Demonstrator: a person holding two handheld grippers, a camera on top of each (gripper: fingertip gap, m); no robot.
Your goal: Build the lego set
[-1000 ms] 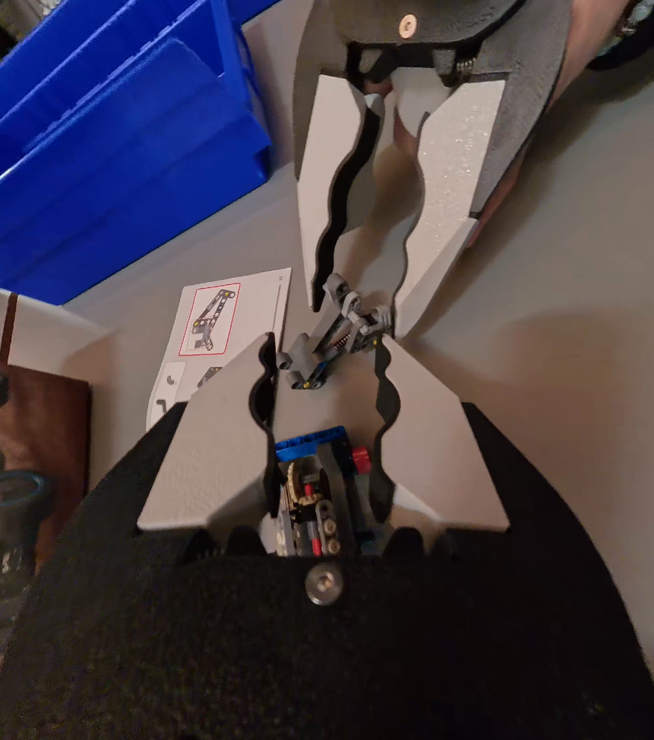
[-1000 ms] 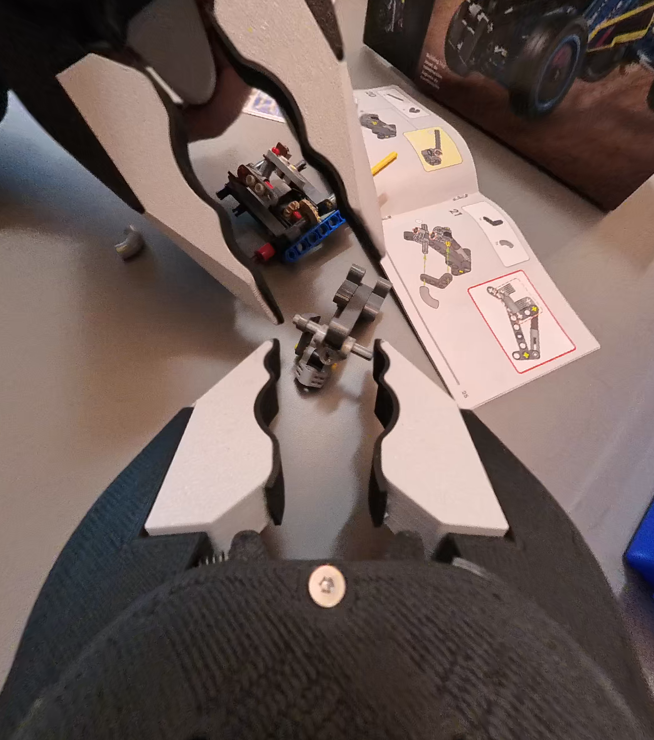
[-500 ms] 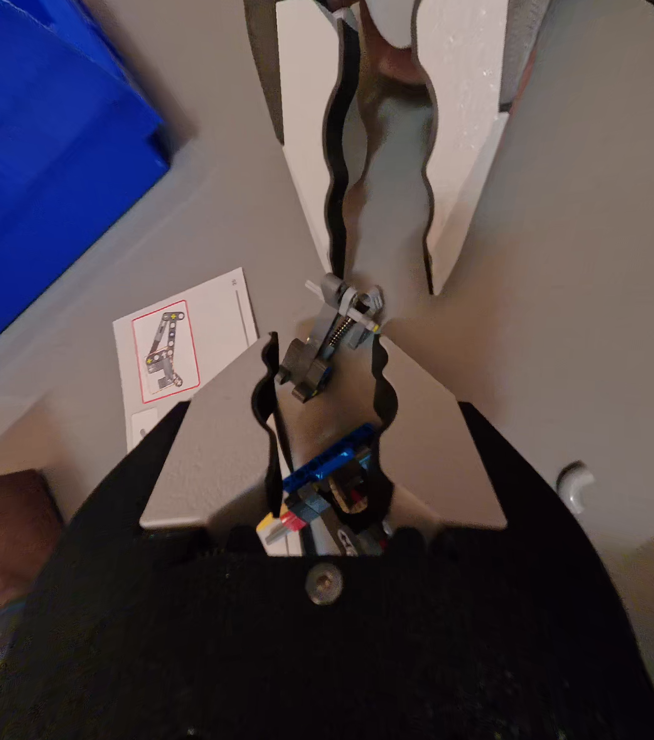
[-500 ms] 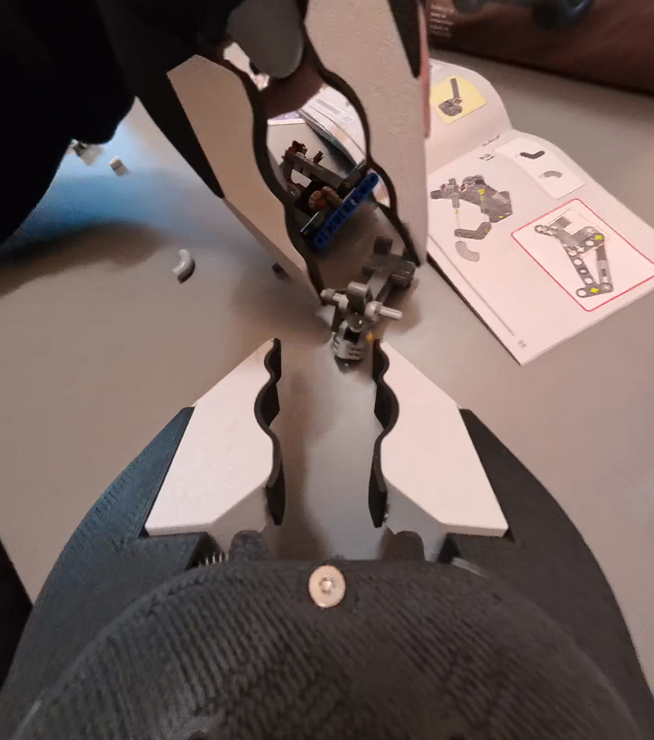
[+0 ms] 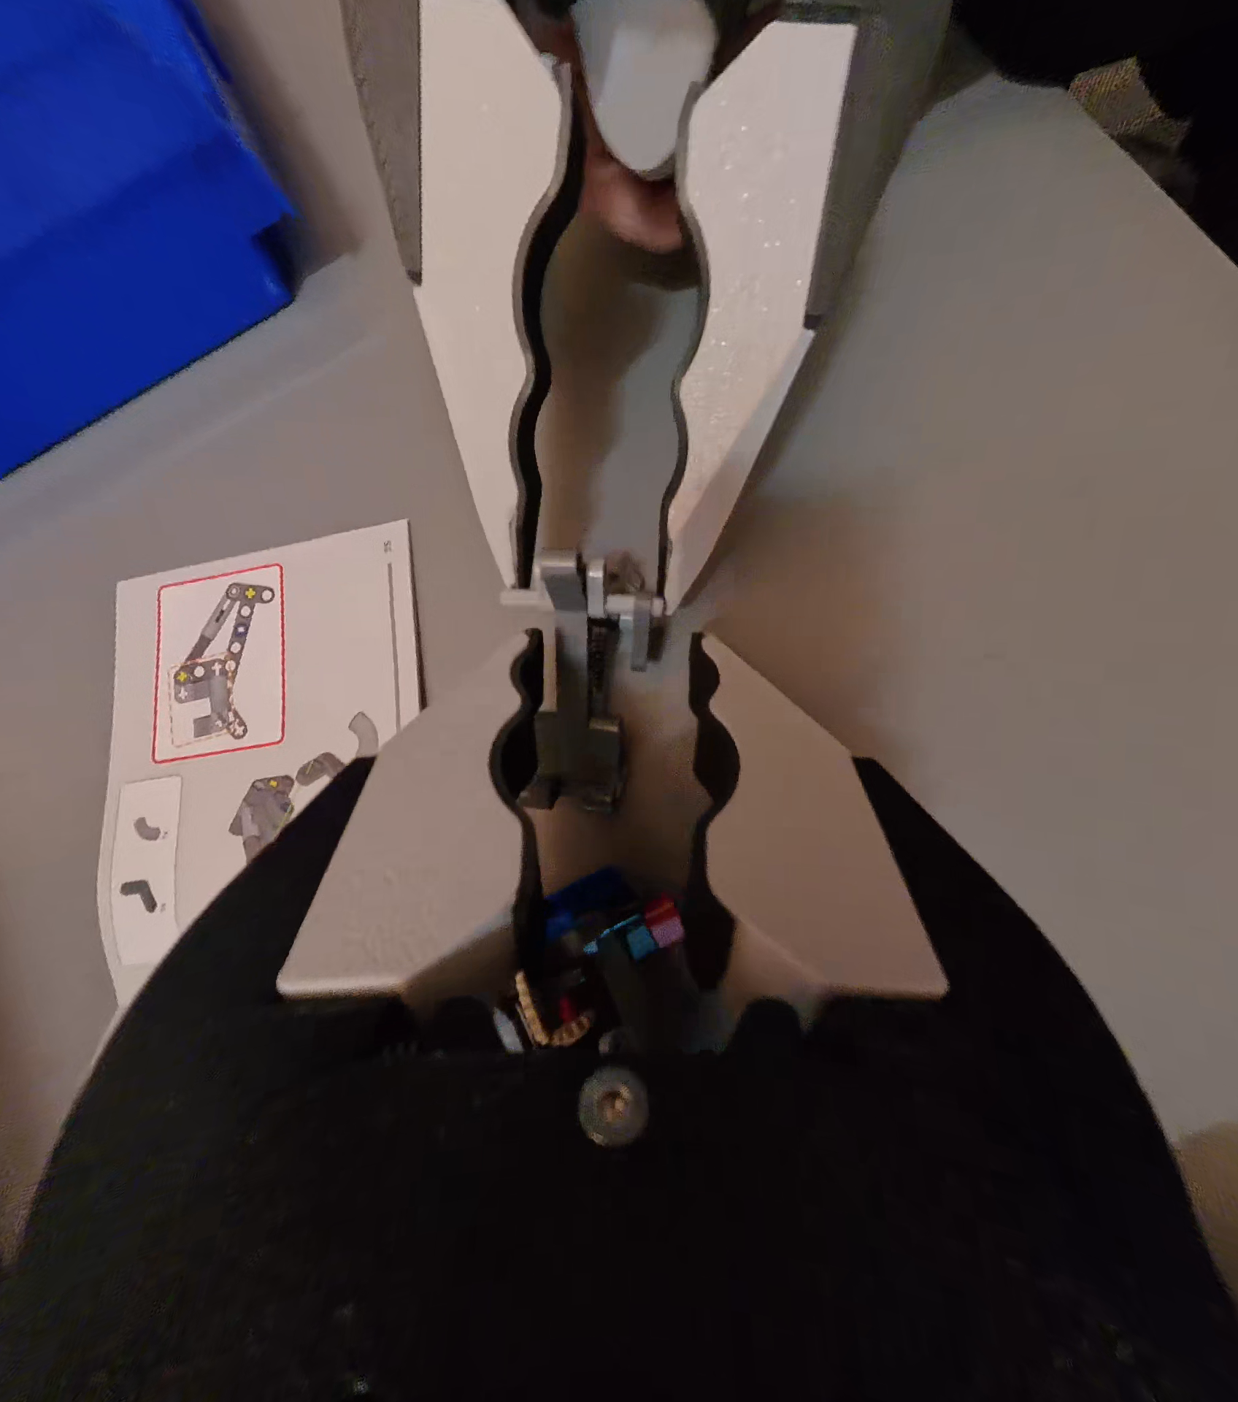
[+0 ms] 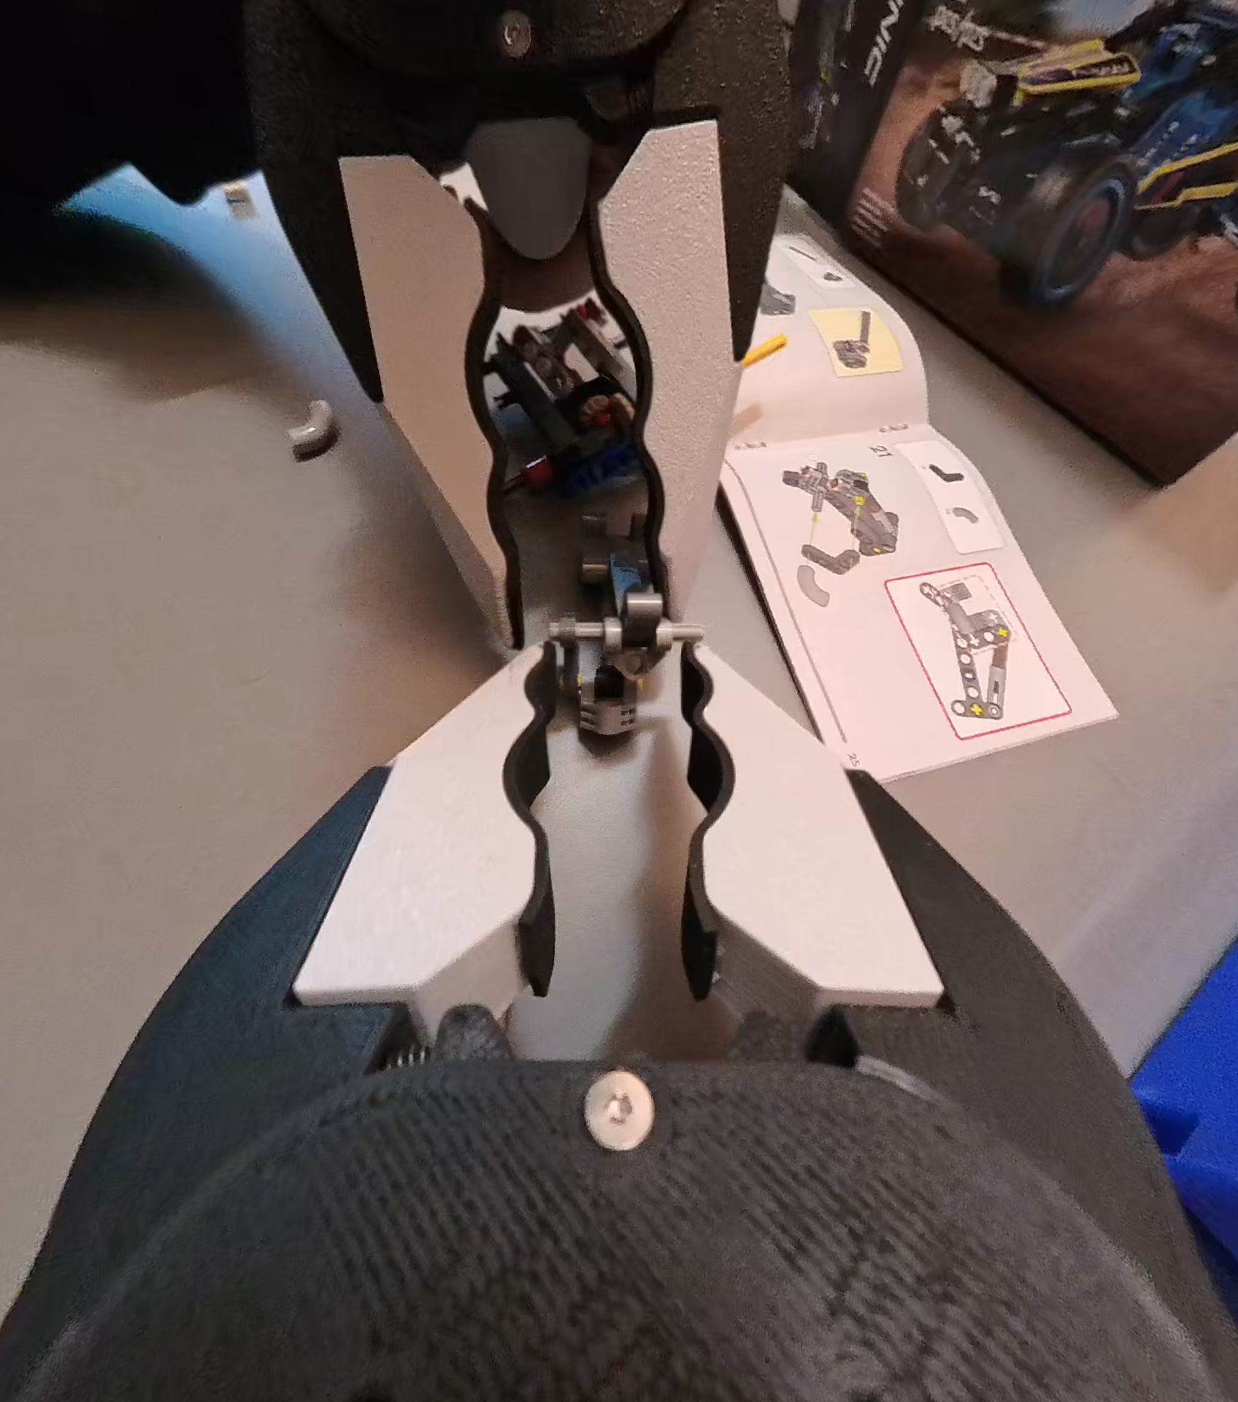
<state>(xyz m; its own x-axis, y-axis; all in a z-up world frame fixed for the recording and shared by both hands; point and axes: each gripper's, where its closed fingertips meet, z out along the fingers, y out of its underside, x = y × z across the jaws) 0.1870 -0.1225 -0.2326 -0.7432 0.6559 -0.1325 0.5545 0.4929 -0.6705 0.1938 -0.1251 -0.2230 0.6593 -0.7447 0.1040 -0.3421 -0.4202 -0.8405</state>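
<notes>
- My left gripper (image 5: 608, 660) and right gripper (image 6: 612, 667), jaws parted, meet tip to tip around the grey lego linkage (image 5: 586, 683); grip uncertain.
- Beside them: open instruction booklet (image 6: 919, 607) on my grey table (image 6: 146, 645).
- Beyond: partly built chassis (image 6: 563, 410), set box (image 6: 1132, 190), blue bin (image 5: 70, 227).

Grey table (image 6: 146, 683) with open booklet (image 6: 904, 607), blue bin (image 5: 70, 227), box (image 6: 1132, 227).
</notes>
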